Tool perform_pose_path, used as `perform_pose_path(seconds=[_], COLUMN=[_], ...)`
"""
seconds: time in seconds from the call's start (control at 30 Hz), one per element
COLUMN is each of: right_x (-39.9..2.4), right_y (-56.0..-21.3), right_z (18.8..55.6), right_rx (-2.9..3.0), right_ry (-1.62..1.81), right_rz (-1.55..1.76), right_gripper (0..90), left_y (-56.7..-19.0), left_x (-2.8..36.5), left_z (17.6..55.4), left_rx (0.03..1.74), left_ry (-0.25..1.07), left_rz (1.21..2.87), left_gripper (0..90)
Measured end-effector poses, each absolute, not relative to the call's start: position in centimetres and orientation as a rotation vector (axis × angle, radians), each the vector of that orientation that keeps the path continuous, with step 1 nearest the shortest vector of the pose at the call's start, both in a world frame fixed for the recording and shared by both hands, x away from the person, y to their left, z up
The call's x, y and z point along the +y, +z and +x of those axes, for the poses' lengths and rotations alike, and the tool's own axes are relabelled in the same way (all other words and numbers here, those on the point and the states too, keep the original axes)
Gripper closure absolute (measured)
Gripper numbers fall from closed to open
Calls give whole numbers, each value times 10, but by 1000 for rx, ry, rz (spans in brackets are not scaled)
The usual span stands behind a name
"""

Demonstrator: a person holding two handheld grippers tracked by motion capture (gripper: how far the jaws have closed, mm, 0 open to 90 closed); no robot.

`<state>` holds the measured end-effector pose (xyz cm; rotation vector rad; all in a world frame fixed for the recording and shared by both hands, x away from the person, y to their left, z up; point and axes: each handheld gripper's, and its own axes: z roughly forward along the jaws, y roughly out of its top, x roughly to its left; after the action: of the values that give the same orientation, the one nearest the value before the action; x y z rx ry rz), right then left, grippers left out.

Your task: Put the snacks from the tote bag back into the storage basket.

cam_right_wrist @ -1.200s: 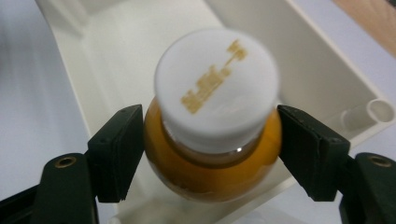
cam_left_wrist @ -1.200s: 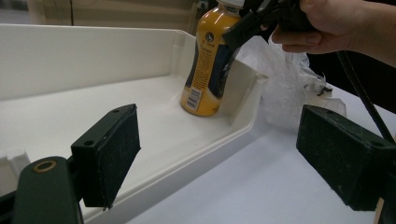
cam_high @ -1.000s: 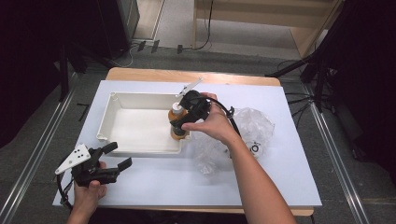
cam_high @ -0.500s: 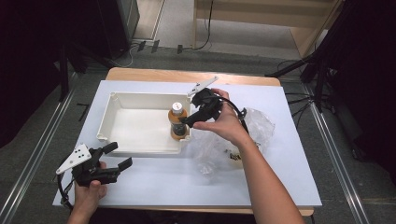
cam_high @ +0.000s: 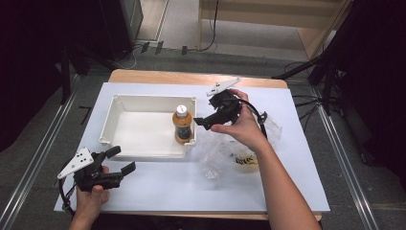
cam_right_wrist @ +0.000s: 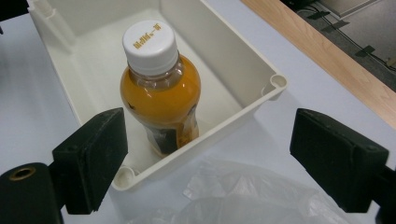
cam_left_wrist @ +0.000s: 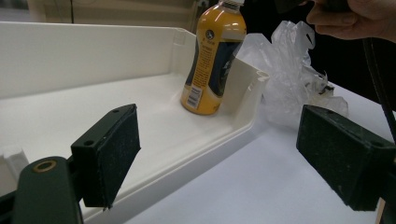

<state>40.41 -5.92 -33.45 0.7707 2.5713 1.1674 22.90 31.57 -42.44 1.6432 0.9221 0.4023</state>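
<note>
Bottle [cam_high: 182, 124] of orange juice already stood upright in the white bin's [cam_high: 143, 101] right front corner, high view; right gripper [cam_high: 210, 120] gaped empty beside it. Left gripper [cam_left_wrist: 224, 154] view: jaws apart, idle. Right gripper view: plastic bag [cam_right_wrist: 243, 196] still unpacked, probably.

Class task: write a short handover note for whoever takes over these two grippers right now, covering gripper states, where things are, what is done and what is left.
Right gripper: open, empty, jaws just opened, beside the tray.
Left gripper: open, empty, near the table's front edge.
Orange bottle: upright in the white tray, at its right-hand end.
Clear plastic bag: crumpled on the table, right of the tray.
Done: bottle set in tray and let go.
Left: probably the bag, which looks to hold something.
</note>
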Motion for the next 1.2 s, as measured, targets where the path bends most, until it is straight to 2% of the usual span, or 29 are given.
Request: perform_pose_path(seconds=[1.2], right_x=[-140], right_y=[-349], right_z=[376], right_rx=[2463], right_ry=[1209], right_rz=[871], right_gripper=[120], left_y=[-427], left_x=[318], left_z=[230], left_rx=[934], left_ry=[398], left_rz=[1642], left_gripper=[137])
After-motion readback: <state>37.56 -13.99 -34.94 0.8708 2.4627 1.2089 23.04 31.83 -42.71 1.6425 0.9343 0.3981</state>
